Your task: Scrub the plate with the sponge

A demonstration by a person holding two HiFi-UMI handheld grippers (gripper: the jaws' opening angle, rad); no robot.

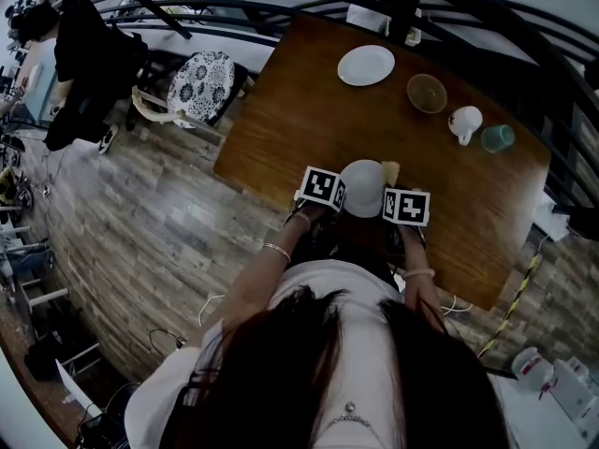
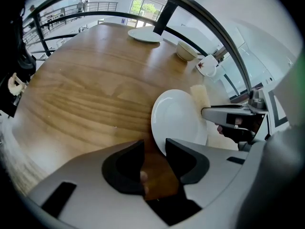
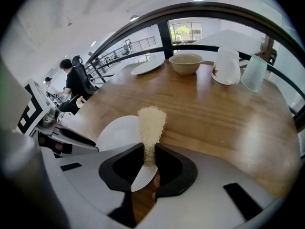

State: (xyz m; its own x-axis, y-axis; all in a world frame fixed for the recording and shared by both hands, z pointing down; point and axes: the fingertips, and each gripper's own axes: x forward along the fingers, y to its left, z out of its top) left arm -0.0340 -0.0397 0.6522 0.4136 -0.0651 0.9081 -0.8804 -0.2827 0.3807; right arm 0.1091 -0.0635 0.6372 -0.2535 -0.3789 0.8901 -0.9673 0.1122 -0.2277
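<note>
A white plate (image 1: 363,187) hangs over the table's near edge between my two grippers. The left gripper (image 2: 155,149) is shut on the rim of the plate (image 2: 178,120), which enters the gap against the right-hand jaw. My right gripper (image 3: 149,149) is shut on a beige fibrous sponge (image 3: 151,123) that stands up out of its jaws. The sponge lies against the plate (image 3: 119,132) on its right side. The head view shows the sponge (image 1: 390,169) at the plate's far right edge, with the left gripper (image 1: 321,186) and right gripper (image 1: 407,206) flanking the plate.
On the wooden table (image 1: 299,120), further back, stand a second white plate (image 1: 366,65), a bowl (image 1: 427,93), a white mug (image 1: 465,123) and a teal cup (image 1: 498,138). A chair with a patterned cushion (image 1: 201,87) stands at the table's left. Dark railings curve behind.
</note>
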